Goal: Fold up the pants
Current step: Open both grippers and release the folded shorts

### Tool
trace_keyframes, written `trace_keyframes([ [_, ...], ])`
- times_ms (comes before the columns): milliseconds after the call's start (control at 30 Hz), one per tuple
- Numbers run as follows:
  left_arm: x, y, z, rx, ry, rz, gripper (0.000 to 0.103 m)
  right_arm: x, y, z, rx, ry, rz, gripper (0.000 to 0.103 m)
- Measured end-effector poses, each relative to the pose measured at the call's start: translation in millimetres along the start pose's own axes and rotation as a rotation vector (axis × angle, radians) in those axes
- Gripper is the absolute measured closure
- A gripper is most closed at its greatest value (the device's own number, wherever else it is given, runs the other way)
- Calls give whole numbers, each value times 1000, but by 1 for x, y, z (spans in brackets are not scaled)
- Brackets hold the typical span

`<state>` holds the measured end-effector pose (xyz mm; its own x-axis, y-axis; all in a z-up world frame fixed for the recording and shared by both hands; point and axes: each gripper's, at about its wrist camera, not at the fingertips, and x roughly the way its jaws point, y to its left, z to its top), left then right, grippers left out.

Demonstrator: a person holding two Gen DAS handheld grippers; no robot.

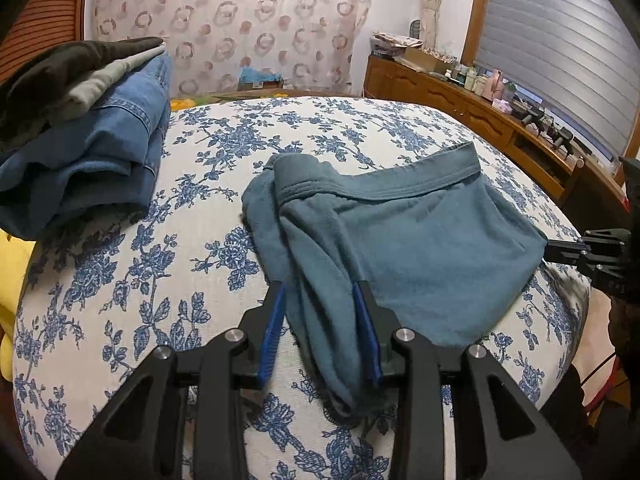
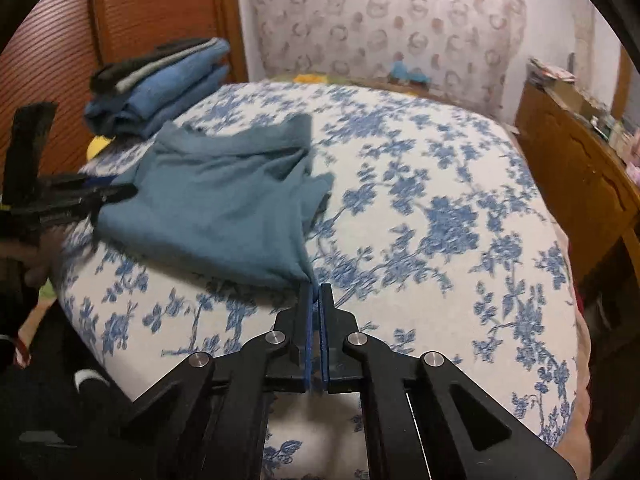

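Teal pants lie bunched on the floral bedspread, waistband toward the far side. My left gripper is open, its blue pads on either side of a bunched ridge of the fabric near the bed's front edge. In the right wrist view the pants lie to the left. My right gripper is shut on a corner of them and holds it at the bed's surface. The right gripper also shows in the left wrist view at the pants' right corner. The left gripper shows at the left of the right wrist view.
A stack of folded clothes, denim with grey and dark items on top, sits at the bed's far left and shows too in the right wrist view. A wooden dresser with clutter runs along the right. A patterned curtain hangs behind.
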<state>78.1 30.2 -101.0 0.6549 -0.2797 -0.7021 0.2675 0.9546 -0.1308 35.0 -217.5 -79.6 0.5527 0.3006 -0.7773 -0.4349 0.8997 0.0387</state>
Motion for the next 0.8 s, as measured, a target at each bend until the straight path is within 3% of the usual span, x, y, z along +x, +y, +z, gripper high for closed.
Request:
trace_keyframes([
  [100,0,1,0,-1,1,1,67,-7,-3,3,24,-31,0,102],
  [300,-1,-1,3,-4,3,7,67,-16,-9,15,37,-54,-4,84],
  [467,-4,-6,10,25,-8,20,65,-5,-11,28,56,-48,-27,57],
  [600,-8,-8,16,40,-22,31,58,5,-9,35,58,-49,-14,51],
  [667,-9,-6,19,38,-31,27,46,10,-6,39,53,-46,-7,49],
  [800,-8,-4,26,34,-30,20,45,16,-1,46,34,-43,2,47],
])
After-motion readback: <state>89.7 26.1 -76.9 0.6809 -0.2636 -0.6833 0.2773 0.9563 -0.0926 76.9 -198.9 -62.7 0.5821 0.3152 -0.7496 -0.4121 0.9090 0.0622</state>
